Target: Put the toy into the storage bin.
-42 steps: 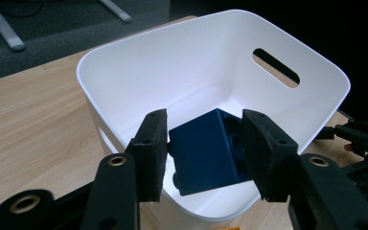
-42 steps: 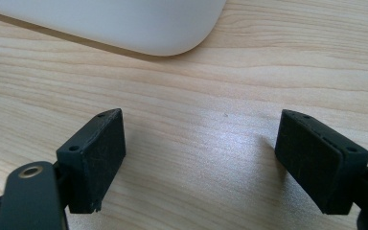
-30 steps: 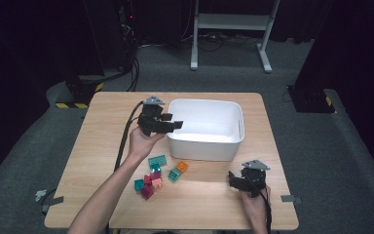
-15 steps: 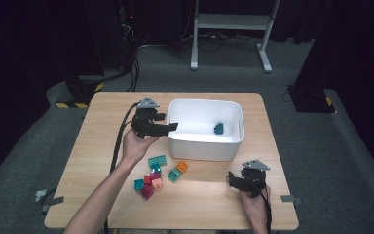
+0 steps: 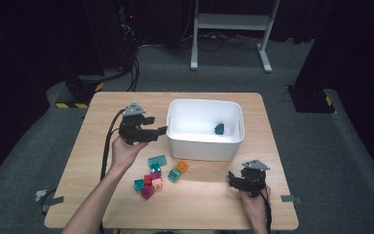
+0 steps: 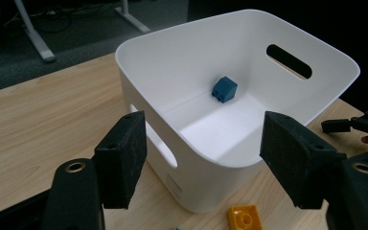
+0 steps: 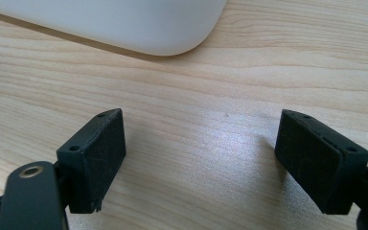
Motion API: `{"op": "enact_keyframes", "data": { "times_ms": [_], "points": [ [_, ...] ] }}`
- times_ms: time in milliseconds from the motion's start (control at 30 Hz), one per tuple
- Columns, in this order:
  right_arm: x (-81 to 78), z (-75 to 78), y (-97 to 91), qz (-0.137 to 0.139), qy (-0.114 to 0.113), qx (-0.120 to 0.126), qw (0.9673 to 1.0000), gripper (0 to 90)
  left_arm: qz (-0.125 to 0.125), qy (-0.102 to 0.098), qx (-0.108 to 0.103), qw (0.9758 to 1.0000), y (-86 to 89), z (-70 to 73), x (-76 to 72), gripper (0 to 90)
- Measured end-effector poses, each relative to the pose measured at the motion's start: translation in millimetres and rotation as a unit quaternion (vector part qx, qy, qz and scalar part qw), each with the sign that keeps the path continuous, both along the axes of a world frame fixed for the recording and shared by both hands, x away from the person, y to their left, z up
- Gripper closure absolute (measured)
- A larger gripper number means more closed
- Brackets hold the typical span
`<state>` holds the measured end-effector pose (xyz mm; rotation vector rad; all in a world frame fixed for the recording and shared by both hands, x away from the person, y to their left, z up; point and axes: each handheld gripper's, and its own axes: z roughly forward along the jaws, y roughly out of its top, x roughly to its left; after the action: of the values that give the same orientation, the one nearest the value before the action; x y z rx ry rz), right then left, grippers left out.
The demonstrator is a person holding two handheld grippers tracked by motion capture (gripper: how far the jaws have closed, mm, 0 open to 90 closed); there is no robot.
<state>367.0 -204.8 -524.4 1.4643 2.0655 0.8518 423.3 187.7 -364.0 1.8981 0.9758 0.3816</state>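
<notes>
**Blue brick in the tub, both hand-held grippers released**

The wooden surface [image 5: 209,195] takes up the middle of the high view, with dark floor around it. The white tub [image 5: 205,145] sits at its centre, slightly toward the upper right, with slot handles cut in its walls; no writing on it can be read. The left hand-held gripper [image 5: 159,130] hangs just left of the tub, level with its rim; its jaws have just been opening and stand wide apart with nothing between them. In the left gripper view the tub's near corner lies between and beyond them. The right hand-held gripper [image 5: 231,177] rests low at the lower right of the surface, jaws spread and released over bare wood. A loose pile of bricks [image 5: 157,175], teal, red, pink and orange, lies below the tub, near the lower centre. The small blue brick [image 6: 224,89] lies inside the tub, on its floor against the far wall.
</notes>
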Motion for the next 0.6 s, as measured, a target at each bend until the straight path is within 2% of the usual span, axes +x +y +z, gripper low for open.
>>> {"op": "enact_keyframes", "data": {
  "times_ms": [200,467,600],
  "points": [
    [0.0,0.0,0.0,0.0,0.0,0.0,1.0,17.6,0.009,0.001,0.007,0.9999,9.1,-5.4,-8.3,32.6],
    [0.0,0.0,0.0,0.0,0.0,0.0,1.0,17.6,0.022,-0.001,0.015,0.9996,26.5,-19.3,-31.1,31.8],
    [0.0,0.0,0.0,0.0,0.0,0.0,1.0,17.6,0.031,0.005,0.008,0.9995,34.6,-26.6,-40.5,31.7]
  ]
}}
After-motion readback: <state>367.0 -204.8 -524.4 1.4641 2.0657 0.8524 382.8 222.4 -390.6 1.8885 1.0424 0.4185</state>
